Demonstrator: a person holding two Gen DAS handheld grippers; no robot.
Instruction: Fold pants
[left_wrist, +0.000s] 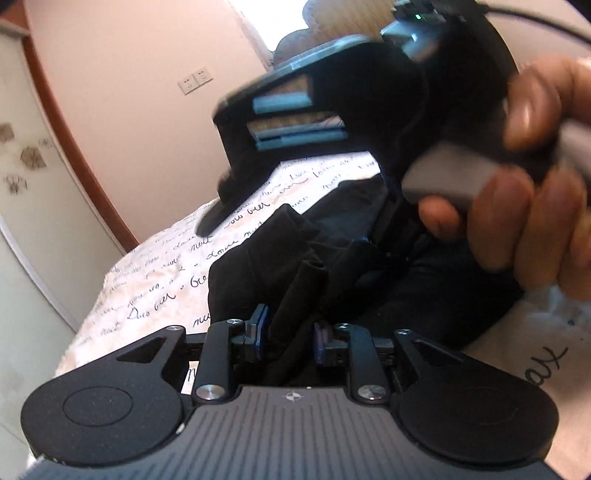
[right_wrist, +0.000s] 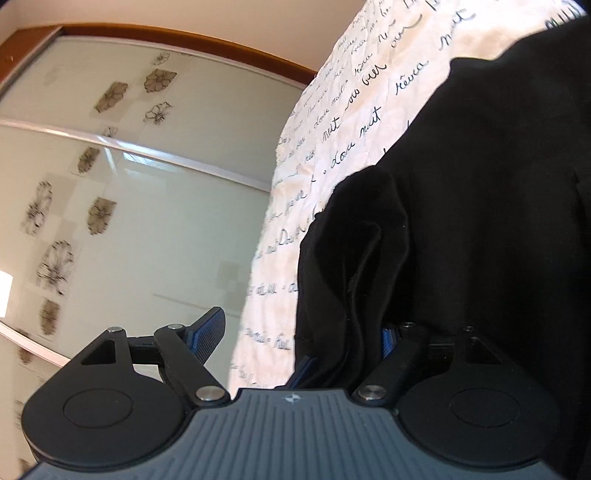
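A pair of black fabric pants (left_wrist: 258, 266) lies bunched on a white quilted bedspread (left_wrist: 155, 280) printed with dark cursive handwriting. In the left wrist view, the left gripper (left_wrist: 290, 338) has its blue-padded jaws drawn narrow around a rolled fold of the black cloth, which rises from between the pads and runs away from the camera toward the far side of the bed. Above it, blurred, the right gripper (left_wrist: 291, 122) hangs in a person's bare hand (left_wrist: 532, 192), with a gap showing between its pale blue pads. In the right wrist view, the pants (right_wrist: 480, 192) fill the right half, their dark mass stretching from the gripper up toward the top right corner; the right gripper (right_wrist: 295, 339) stands with jaws wide, a hanging fold of cloth between them. The script on the bedspread (right_wrist: 332, 147) is mostly too loose to read; words like "nuit" and "douce" seem to repeat. A wardrobe door (right_wrist: 129, 184) with pale flower motifs stands beyond.
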